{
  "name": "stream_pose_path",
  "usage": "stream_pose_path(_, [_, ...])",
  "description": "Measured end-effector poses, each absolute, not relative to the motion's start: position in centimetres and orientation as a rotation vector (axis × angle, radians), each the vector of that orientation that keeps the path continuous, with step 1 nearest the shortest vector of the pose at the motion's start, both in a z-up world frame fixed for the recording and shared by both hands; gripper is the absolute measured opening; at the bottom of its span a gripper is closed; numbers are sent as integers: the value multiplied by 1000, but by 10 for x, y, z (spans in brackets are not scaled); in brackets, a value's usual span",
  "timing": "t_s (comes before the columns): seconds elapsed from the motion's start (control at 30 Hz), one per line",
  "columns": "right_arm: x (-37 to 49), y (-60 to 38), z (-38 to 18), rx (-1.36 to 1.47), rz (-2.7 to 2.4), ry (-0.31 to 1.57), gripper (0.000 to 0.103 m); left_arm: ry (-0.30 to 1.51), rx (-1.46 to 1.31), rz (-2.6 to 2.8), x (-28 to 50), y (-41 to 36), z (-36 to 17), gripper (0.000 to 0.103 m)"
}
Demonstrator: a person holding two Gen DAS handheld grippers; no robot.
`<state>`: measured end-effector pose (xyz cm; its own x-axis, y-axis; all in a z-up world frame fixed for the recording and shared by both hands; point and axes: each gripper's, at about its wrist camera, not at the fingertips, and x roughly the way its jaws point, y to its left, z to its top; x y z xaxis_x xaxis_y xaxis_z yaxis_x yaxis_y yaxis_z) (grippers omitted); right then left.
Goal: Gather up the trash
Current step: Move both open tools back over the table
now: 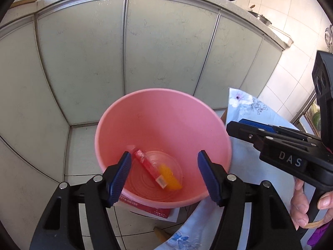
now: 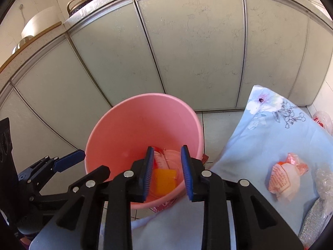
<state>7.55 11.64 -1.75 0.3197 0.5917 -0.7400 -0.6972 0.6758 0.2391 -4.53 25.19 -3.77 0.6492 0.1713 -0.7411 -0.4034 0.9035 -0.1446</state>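
Already a red wrapper [image 1: 148, 166], an orange piece [image 1: 169, 177] and a clear lid [image 1: 166, 166] are seen lying in the pink bucket [image 1: 162, 104]. Above it the left gripper [image 1: 164, 173] is spread wide and empty; the right gripper [image 2: 167, 173] is parted with nothing pinched. A crumpled wrapper [image 2: 285, 177] is left on the floral cloth [image 2: 260, 135]. Since the bucket is perched on a red box [image 1: 156, 208], it could be tipped if its rim is knocked.
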Motion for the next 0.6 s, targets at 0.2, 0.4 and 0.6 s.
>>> stream_pose_path(0.2, [59, 84, -2, -132, 810, 848, 28, 735, -302, 281, -46, 232, -17, 65])
stream_pose_path(0.4, [51, 35, 3, -121, 733, 816, 28, 690, -267, 199, -44, 200, 3, 65])
stream_pose_path(0.6, [48, -5, 4, -107, 632, 809, 28, 695, -221, 130, -35, 165, 8, 65])
